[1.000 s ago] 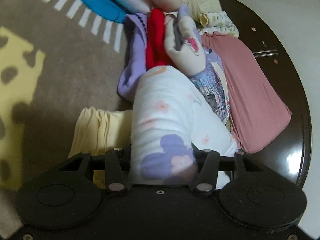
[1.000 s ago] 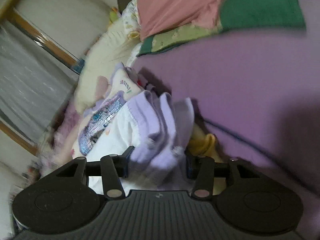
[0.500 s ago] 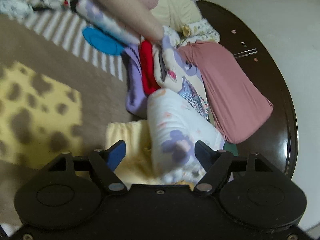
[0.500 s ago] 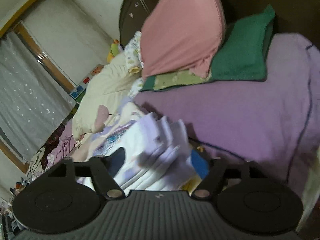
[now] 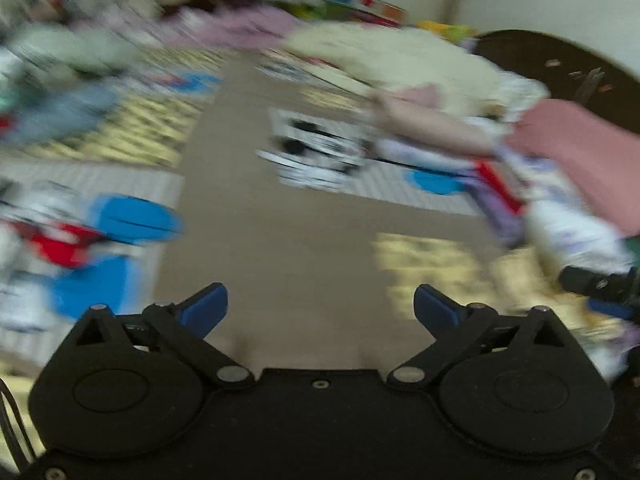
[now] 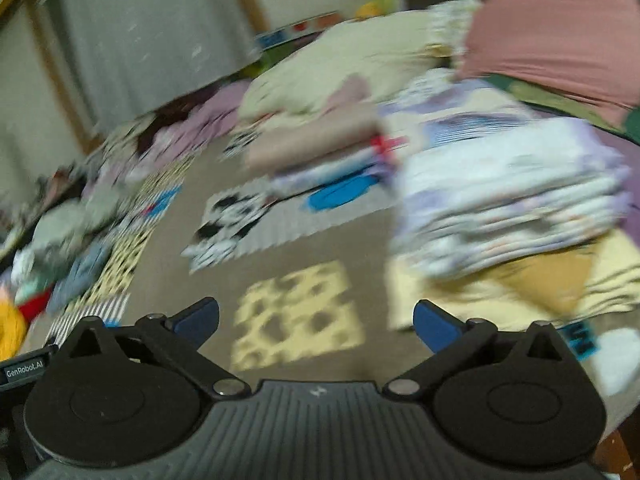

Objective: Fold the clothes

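Both views are blurred by motion. The folded white and purple flowered garment (image 6: 512,196) lies on a stack of folded clothes at the right, over a yellow piece (image 6: 540,280); it also shows in the left wrist view (image 5: 568,232). My left gripper (image 5: 320,306) is open and empty above the brown rug. My right gripper (image 6: 316,318) is open and empty, to the left of the stack. A black and white garment (image 5: 320,152) lies on the rug ahead, also in the right wrist view (image 6: 228,220).
A pink garment (image 6: 560,36) and a cream blanket (image 6: 340,64) lie behind the stack. A dark round table (image 5: 560,68) stands at the far right. Loose clothes (image 6: 68,248) are heaped at the left. The other gripper (image 5: 600,284) shows at the right edge.
Both grippers have let go of the flowered garment, opened wide and pulled back and swung left, away from the stack. The garment stays on the stack.
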